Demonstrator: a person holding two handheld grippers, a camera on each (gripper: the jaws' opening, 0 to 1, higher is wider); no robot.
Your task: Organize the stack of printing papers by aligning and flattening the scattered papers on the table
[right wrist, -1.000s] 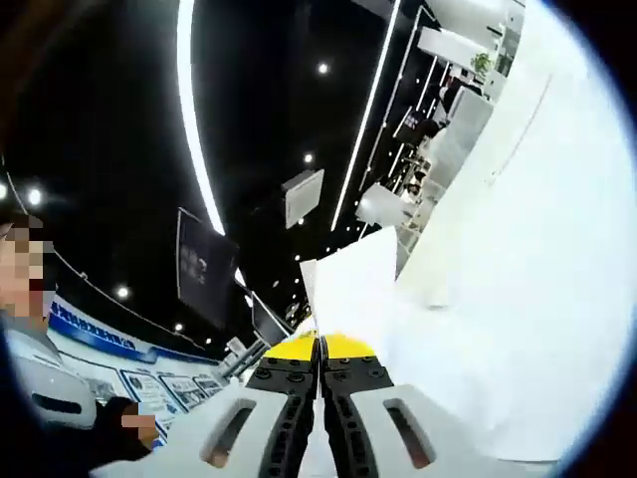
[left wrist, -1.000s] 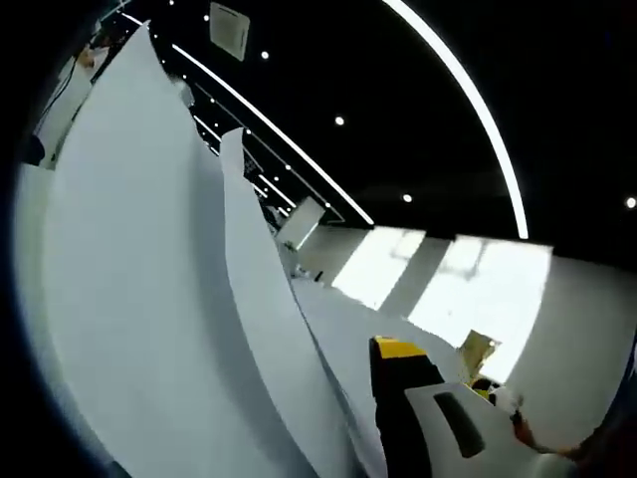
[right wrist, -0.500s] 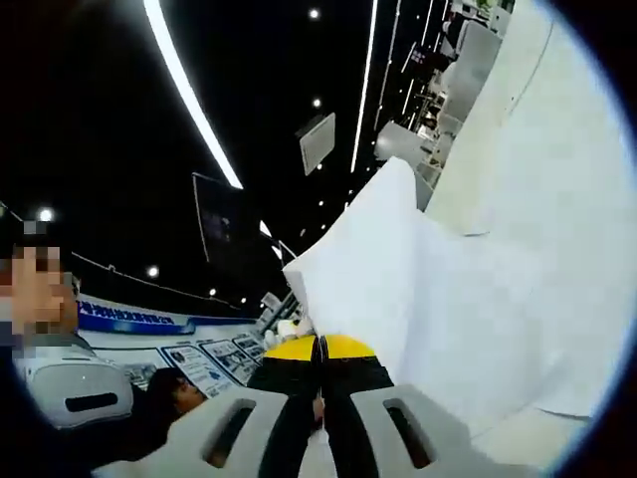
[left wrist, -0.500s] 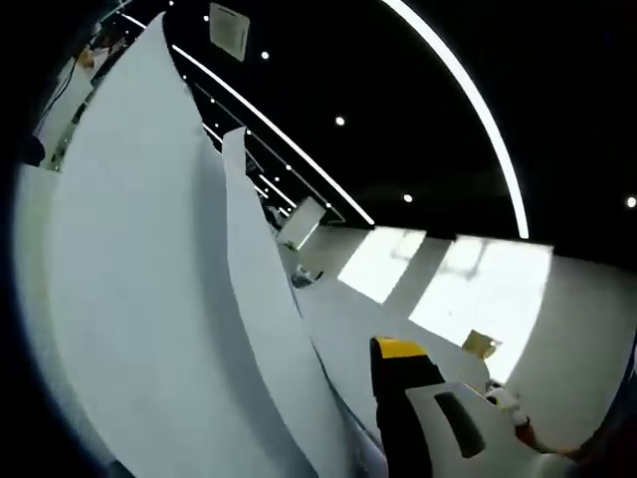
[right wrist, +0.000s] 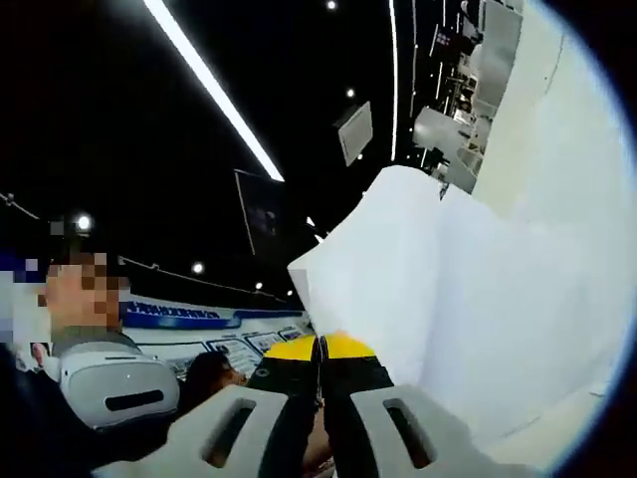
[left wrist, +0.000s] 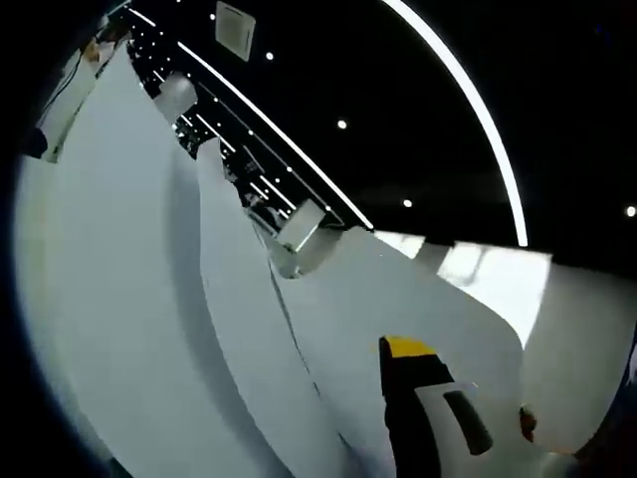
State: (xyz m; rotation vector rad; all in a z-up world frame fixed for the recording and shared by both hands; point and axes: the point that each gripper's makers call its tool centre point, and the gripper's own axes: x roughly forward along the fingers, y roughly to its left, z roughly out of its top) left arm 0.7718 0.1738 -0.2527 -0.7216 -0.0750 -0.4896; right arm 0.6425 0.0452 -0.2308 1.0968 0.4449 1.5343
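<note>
White printing papers (left wrist: 249,329) rise in curved sheets from the lower left of the left gripper view, and one sheet bends across to the right. My left gripper (left wrist: 384,351) shows one yellow-tipped jaw pressed against the sheets; its other jaw is hidden behind them. In the right gripper view the papers (right wrist: 448,299) stand up just right of my right gripper (right wrist: 318,347). Its two yellow-tipped jaws are pressed together with a thin paper edge in the seam.
Both views look up at a dark ceiling with long light strips (left wrist: 468,110) and small spot lamps. A person wearing a white headset (right wrist: 105,383) is at the lower left of the right gripper view. A hand (left wrist: 528,423) shows at the lower right of the left gripper view.
In the left gripper view a sheet has bent over to the right and now covers the bright windows. In the right gripper view the papers stand taller, and the camera has tilted.
</note>
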